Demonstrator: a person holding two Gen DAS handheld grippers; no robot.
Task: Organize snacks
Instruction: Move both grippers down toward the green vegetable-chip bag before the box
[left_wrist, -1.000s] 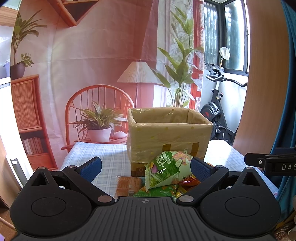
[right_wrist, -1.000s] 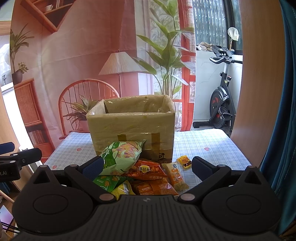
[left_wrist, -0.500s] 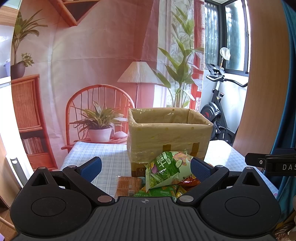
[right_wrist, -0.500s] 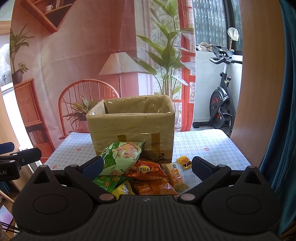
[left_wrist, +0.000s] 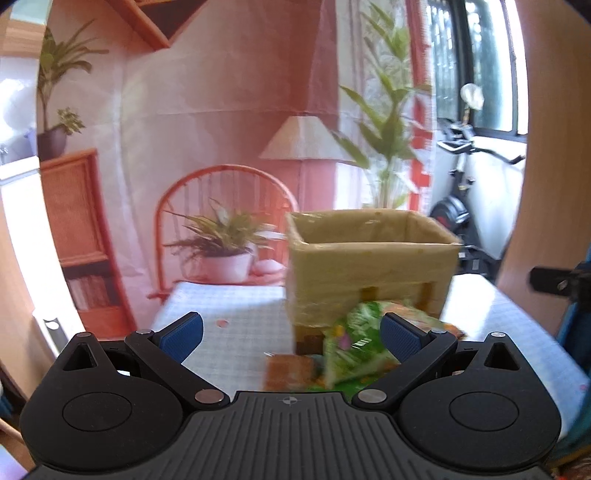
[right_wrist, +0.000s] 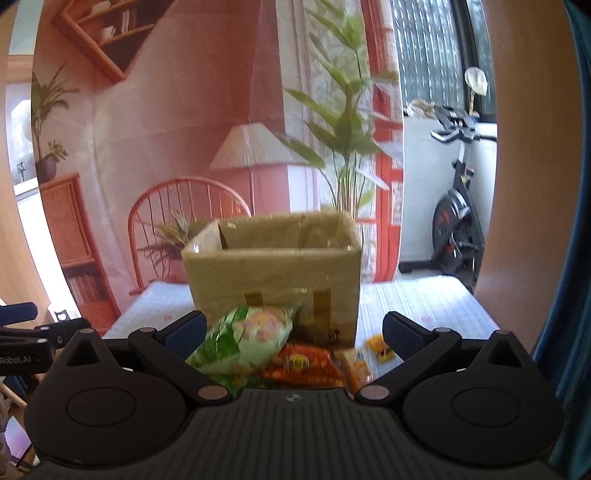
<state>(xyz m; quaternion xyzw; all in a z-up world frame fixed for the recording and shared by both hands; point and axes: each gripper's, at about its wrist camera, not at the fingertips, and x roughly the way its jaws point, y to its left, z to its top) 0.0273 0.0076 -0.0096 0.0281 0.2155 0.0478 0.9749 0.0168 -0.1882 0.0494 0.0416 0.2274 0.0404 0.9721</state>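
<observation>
The tabletop (right_wrist: 424, 302) carries an open box (right_wrist: 273, 273), with the snacks (right_wrist: 288, 354) heaped against its near wall. Nothing is packed yet — the first pick looks to be in hand. Both grippers, left (left_wrist: 291, 332) and right (right_wrist: 293, 332), hang with fingers spread, empty; next comes closing on the green bag (right_wrist: 247, 339). Both views have shifted and blurred since earlier — the grippers are moving.
</observation>
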